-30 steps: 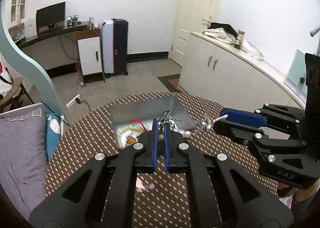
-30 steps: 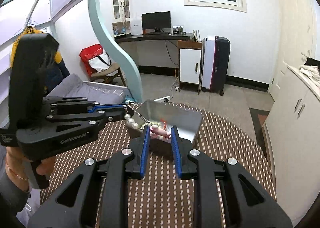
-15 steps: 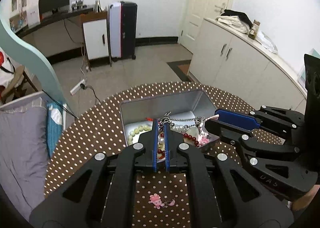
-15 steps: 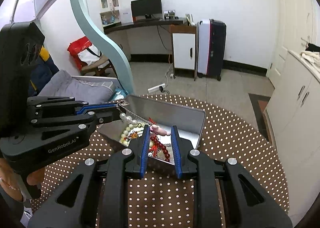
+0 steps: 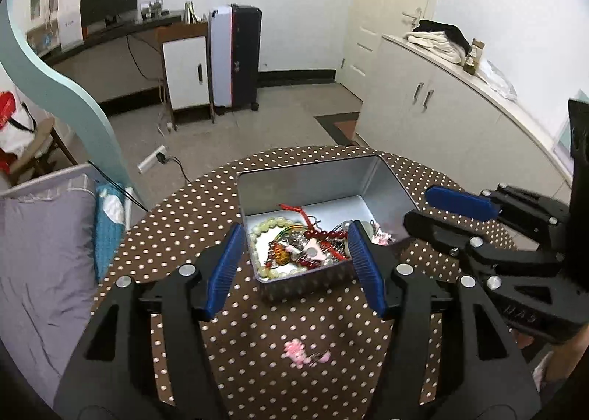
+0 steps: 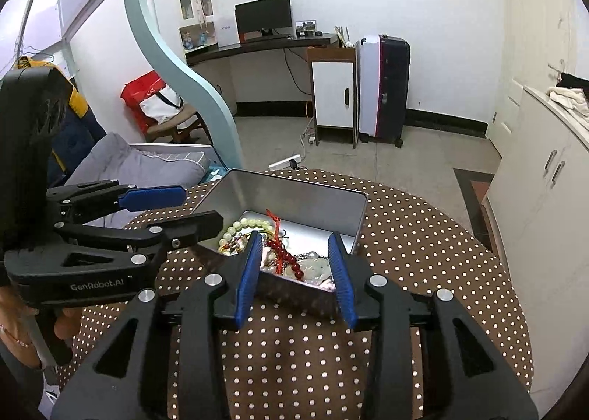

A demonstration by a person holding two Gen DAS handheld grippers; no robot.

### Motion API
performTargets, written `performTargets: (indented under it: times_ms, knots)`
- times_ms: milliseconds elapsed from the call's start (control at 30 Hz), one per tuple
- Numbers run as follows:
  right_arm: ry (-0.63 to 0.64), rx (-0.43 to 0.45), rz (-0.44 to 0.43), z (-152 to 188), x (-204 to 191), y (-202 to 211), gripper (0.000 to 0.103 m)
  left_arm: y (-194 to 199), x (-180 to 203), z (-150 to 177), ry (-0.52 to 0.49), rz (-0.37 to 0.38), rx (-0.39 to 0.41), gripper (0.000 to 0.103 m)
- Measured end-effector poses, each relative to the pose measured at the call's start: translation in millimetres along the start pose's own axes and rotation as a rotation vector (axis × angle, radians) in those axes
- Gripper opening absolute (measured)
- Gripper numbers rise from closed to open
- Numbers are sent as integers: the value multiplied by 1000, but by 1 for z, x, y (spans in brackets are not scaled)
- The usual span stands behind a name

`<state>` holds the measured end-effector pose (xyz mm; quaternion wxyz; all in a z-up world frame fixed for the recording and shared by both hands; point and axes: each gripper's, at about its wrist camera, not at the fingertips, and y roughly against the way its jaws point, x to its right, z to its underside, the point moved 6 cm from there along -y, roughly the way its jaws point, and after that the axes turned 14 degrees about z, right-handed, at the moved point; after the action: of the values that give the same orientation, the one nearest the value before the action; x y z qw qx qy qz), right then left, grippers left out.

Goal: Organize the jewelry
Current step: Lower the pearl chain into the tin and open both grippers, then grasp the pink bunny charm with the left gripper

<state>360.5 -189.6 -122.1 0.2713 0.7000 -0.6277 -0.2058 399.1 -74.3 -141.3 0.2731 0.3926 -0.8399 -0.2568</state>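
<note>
A silver metal tin (image 5: 309, 180) (image 6: 294, 195) stands on the brown dotted round table (image 5: 221, 328) (image 6: 423, 254). It holds a heap of jewelry (image 5: 302, 247) (image 6: 279, 254): pale green beads, dark red beads, a silver chain with pearls. My left gripper (image 5: 294, 265) is open and empty just above the tin's near edge. My right gripper (image 6: 294, 269) is open and empty over the tin's near corner; it shows at the right of the left wrist view (image 5: 434, 213). A small pink charm (image 5: 300, 352) lies on the table in front of the tin.
A bed with grey bedding (image 5: 36, 254) borders the table on the left. White cabinets (image 5: 460, 118) stand on the right. A suitcase (image 6: 384, 88) and a desk stand at the far wall.
Both grippers were shut on the pearl chain necklace, stretched between them above the tin. Both have opened and the necklace now lies in the tin.
</note>
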Motion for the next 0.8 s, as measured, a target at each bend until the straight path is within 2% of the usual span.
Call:
performTargets:
  times_ms: [333,433,600,800]
  knots:
    - [4,2,-7,17,-3,21,36,23,3,34,-3,-8,7,59]
    - [8,-10,-4,28,-4,23,37,19,4,53,-15,-31,-16,59]
    - [-4,-36,-1,43,0,22,38,2,8,80,-12,-19,-77,59]
    - [-19,-46,5,48,6,22,40,-13,9,97,-20,-42,-111,58]
